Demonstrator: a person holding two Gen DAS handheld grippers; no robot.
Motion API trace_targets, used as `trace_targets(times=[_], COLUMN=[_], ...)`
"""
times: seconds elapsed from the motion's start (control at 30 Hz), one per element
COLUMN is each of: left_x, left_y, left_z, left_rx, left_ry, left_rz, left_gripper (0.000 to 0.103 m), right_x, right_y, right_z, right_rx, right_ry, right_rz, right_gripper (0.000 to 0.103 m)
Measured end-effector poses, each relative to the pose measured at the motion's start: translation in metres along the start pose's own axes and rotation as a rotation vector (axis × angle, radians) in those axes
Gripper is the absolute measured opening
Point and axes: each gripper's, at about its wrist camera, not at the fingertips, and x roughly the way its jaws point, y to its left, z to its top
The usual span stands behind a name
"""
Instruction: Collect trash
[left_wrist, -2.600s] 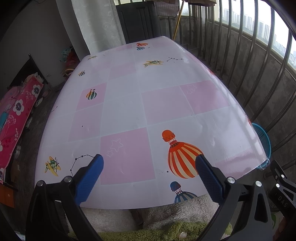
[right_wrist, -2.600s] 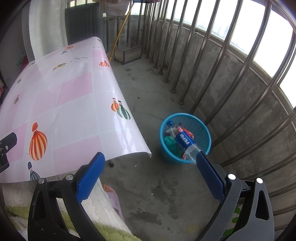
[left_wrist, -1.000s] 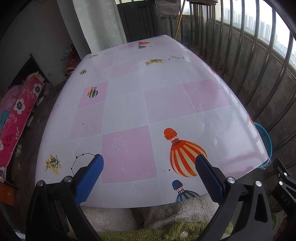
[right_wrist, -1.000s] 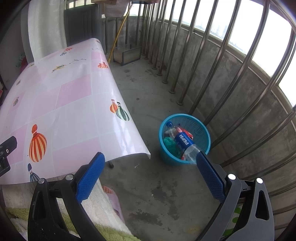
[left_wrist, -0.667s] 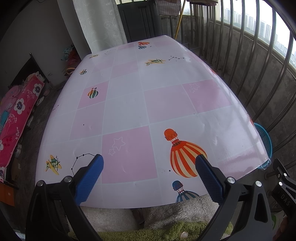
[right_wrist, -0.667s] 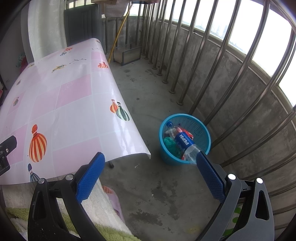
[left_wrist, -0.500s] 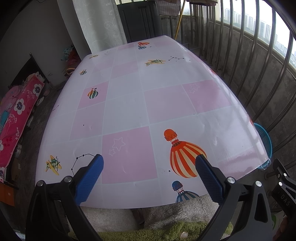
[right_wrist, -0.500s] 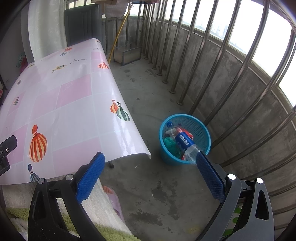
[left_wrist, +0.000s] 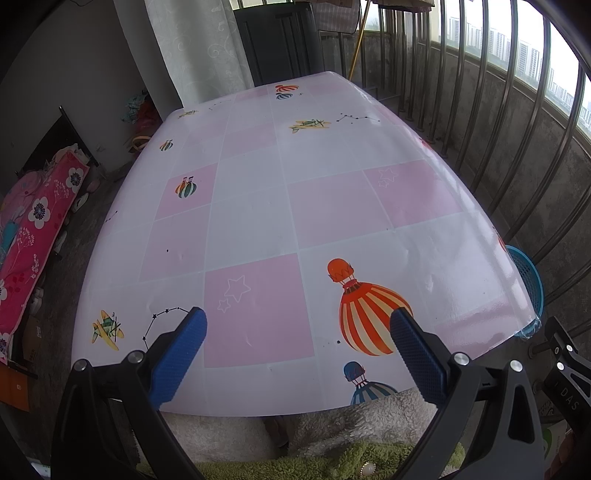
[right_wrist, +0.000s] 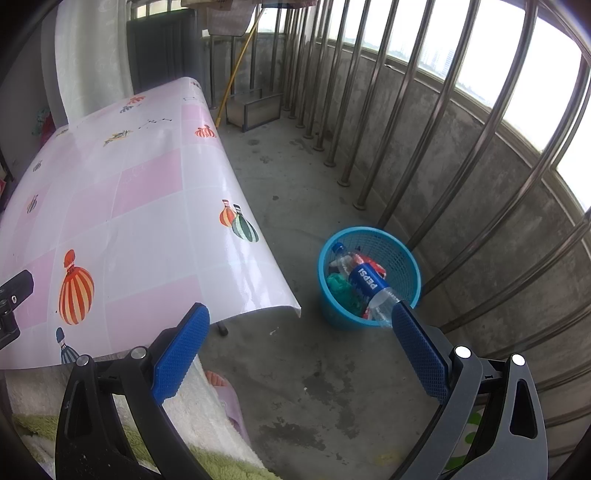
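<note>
Two handheld grippers, alike in build. Left gripper (left_wrist: 297, 354): black plastic arms, angular and ribbed, ending in blue fingers (left_wrist: 177, 360) with a fine diamond-knurled face. Round silver screw heads on the black arms just behind each blue finger, two per side. Right gripper (right_wrist: 297, 345): same black frame, same blue textured fingers (right_wrist: 419, 354), same paired silver screws, plus elongated cut-out slots further back in the arms. Below both frames, fluffy clothing: white fleece (right_wrist: 207, 402) with a green fleece (left_wrist: 332, 461) band. Near the white fleece, a pale purple slipper (right_wrist: 231, 400).
</note>
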Motion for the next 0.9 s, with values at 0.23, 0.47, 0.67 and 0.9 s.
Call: trace_targets(times=[0.23,0.47,0.67,0.9], left_x=[-0.0004,-0.0004,-0.0003,-0.0005], left_y=[0.0007,0.0012,0.0000,-0.0004], left_z=[0.0002,0.0003,0.0001,-0.0006], left_rx=[-0.001,-0.003,-0.002,-0.001], left_ry=[0.002,0.002,0.002,0.003], left_rz=[0.001,0.002,0.001,0.001], left_gripper=[0.097,0.097,0.097,0.097], right_x=[-0.0001,-0.0005,-0.0001,0.0001], right_y=[-0.0001,0.0005,0.0015,0.0022], right_z=[0.0009,0.0023,0.0029,0.0029], right_rx=[0.001,0.004,0.004,0.005], right_ry=[0.000,0.000,0.000,0.000], right_rz=[0.000,0.001,0.001,0.001], right_gripper=[0.095,0.095,0.095,0.095])
